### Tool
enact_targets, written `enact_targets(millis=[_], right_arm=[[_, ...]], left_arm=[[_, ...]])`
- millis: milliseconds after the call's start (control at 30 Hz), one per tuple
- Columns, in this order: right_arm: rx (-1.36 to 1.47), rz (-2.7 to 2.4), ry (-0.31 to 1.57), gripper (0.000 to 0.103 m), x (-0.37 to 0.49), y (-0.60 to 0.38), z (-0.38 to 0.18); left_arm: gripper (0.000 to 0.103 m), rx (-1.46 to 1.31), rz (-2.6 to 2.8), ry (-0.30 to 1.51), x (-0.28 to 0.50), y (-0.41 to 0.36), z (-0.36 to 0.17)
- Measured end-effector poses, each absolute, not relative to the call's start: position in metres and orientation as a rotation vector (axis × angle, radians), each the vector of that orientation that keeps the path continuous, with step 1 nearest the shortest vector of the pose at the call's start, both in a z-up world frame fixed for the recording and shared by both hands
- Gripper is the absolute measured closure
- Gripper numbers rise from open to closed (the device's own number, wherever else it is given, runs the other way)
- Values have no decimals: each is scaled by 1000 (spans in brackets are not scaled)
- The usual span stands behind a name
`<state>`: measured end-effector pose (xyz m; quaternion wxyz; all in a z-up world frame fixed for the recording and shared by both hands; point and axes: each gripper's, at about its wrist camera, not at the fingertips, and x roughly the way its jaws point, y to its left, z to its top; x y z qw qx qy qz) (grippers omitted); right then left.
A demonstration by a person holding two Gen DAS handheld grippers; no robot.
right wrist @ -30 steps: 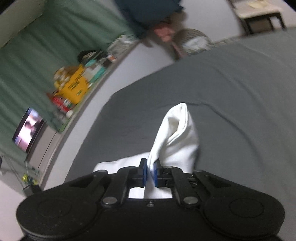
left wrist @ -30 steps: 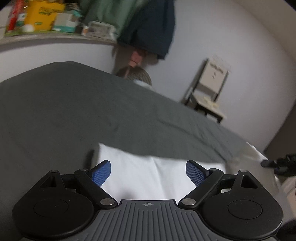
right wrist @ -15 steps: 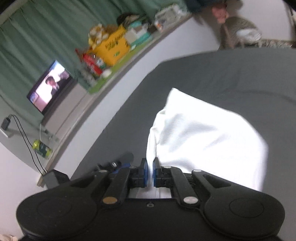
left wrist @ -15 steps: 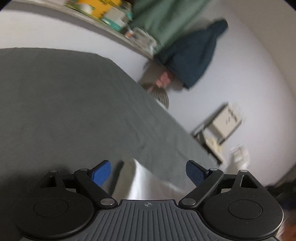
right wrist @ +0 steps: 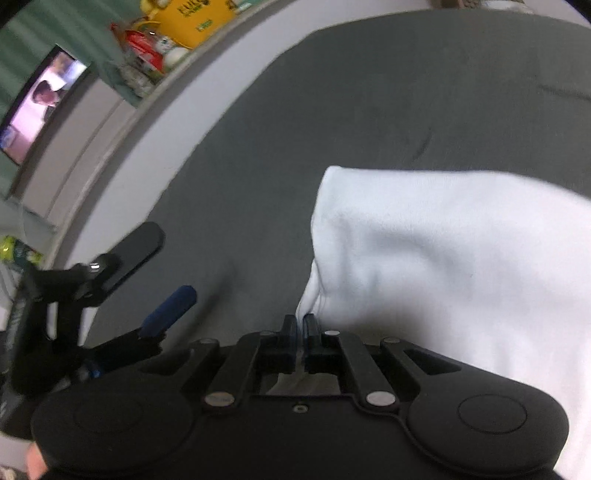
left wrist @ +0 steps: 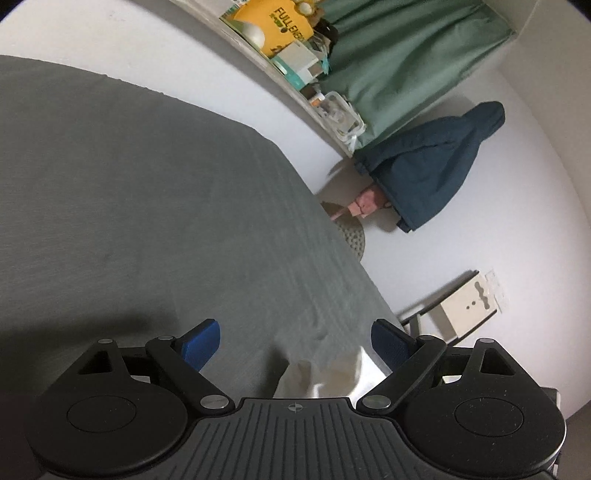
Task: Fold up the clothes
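A white garment (right wrist: 461, 266) lies folded on the grey bed sheet (right wrist: 369, 103). My right gripper (right wrist: 300, 325) is shut on the garment's left edge, with cloth pinched between the blue pads. My left gripper (left wrist: 295, 341) is open and empty above the sheet (left wrist: 129, 203); a bit of the white garment (left wrist: 325, 376) shows just beyond its body. The left gripper also shows at the left of the right wrist view (right wrist: 122, 280), apart from the garment.
A ledge with a yellow box (left wrist: 277, 29) and other items runs behind the bed. Green curtains (left wrist: 399, 55), a dark blue jacket (left wrist: 432, 162) on the wall, a small stool (left wrist: 465, 310) and a lit screen (right wrist: 40, 99) surround the bed.
My left gripper has swung away from the garment and tilted, still open. My right gripper has carried the pinched edge across and lowered it, so the garment now lies flatter and closer.
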<state>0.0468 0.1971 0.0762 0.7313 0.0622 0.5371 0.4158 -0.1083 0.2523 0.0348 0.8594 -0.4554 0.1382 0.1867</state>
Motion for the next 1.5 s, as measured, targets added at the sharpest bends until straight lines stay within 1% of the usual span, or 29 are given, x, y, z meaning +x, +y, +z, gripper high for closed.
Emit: enact_targets(millis=[33, 67, 100, 133, 200, 233, 267, 333, 367, 433, 467, 500, 533, 567, 600, 633, 667, 700, 833, 1133, 1200, 1267, 1333, 1400, 1433, 1500], right_arm=[[137, 922, 1173, 92, 44, 194, 77], [150, 936, 1158, 86, 40, 190, 81], [169, 972, 1133, 77, 35, 183, 87], [182, 1019, 1091, 72, 28, 173, 97], [153, 1066, 982, 50, 9, 152, 116], [104, 1061, 914, 47, -2, 140, 125], [33, 1052, 856, 45, -12, 129, 131], [-139, 1035, 792, 45, -33, 119, 135], [-215, 1042, 769, 47, -42, 116, 133], [-354, 1050, 734, 52, -59, 119, 126], [-406, 1044, 718, 59, -65, 120, 122], [-429, 1040, 706, 63, -70, 125, 119], [-433, 1039, 696, 65, -76, 131, 118], [-428, 1040, 685, 70, -79, 133, 116], [-429, 1035, 673, 78, -81, 134, 114], [-440, 1022, 662, 84, -83, 142, 112], [-433, 1017, 649, 96, -83, 151, 113], [-424, 1013, 635, 101, -83, 160, 114], [-382, 1052, 575, 101, -101, 155, 125], [-308, 1070, 664, 100, -102, 165, 92], [-319, 1066, 724, 98, -94, 172, 86], [-296, 1060, 723, 95, -91, 168, 92], [-257, 1045, 694, 84, -87, 156, 108], [-217, 1008, 645, 58, -79, 141, 125], [-203, 970, 623, 55, -70, 134, 133], [-186, 888, 619, 55, -45, 125, 145]], left_arm=[[13, -956, 393, 291, -108, 253, 35], [13, -956, 395, 292, -108, 253, 35], [13, -959, 400, 288, -110, 253, 34], [13, -965, 407, 283, -113, 254, 34], [13, -974, 419, 275, -117, 255, 34], [13, -976, 421, 275, -117, 255, 34], [13, -975, 420, 279, -116, 255, 34], [13, -964, 408, 292, -112, 252, 34], [13, -957, 399, 298, -111, 251, 34], [13, -946, 380, 304, -112, 247, 36], [13, -942, 370, 304, -111, 246, 37], [13, -940, 361, 303, -110, 245, 38], [13, -945, 355, 299, -110, 245, 37], [13, -952, 351, 294, -111, 246, 37], [13, -958, 346, 289, -112, 246, 36], [13, -963, 347, 287, -112, 247, 35], [13, -968, 351, 287, -113, 247, 34], [13, -971, 355, 286, -113, 248, 33], [13, -975, 360, 273, -117, 249, 31], [13, -963, 283, 267, -108, 245, 31], [13, -955, 279, 269, -108, 244, 32], [13, -955, 300, 271, -110, 245, 31], [13, -967, 346, 265, -113, 248, 30], [13, -978, 388, 246, -117, 251, 30], [13, -982, 396, 236, -119, 252, 30], [13, -979, 383, 224, -119, 251, 31]])
